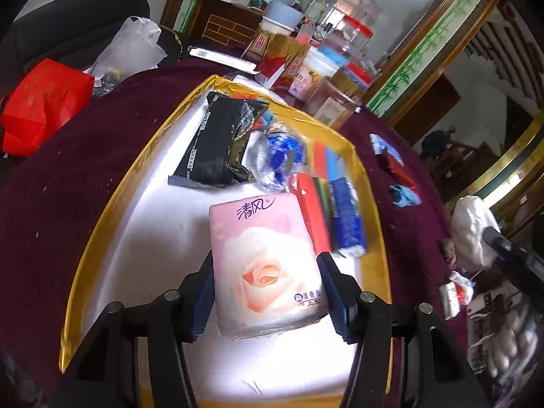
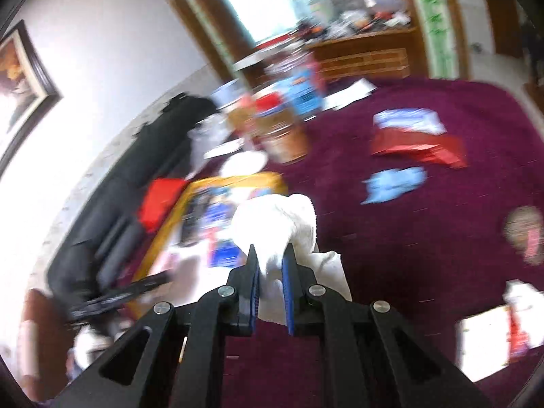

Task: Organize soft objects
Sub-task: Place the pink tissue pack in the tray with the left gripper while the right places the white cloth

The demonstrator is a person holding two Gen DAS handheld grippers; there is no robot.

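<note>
While holding a pink tissue pack (image 1: 268,265) over the white floor of the gold-rimmed tray (image 1: 136,156), left gripper (image 1: 268,289) half open, pads pressed on the pack's two long sides, pack tilted and seemingly just above or barely touching the tray floor. Already lying in the tray beyond it: a black foil snack packet (image 1: 217,142), a crumpled blue-and-clear wrapper (image 1: 278,153), and a red, green and blue bundle of small packs (image 1: 329,204) just beside the pink one. Right gripper (image 2: 272,265) clamped nearly shut on a bunched white cloth (image 2: 278,224), carried above the maroon tablecloth (image 2: 425,255) near the tray's edge; right wrist view heavily blurred. Left on the cloth, well apart from the tray: a red-and-white packet (image 2: 414,139), a light blue scrap (image 2: 394,183), plus small wrapped pieces at the table's edge (image 1: 454,292).

Judged as mid-collection, with both hands loaded and heading for the tray. Next move calls for setting the tissue pack flat on bare tray floor and releasing, then bringing the white cloth over free space without knocking the bundle.
</note>
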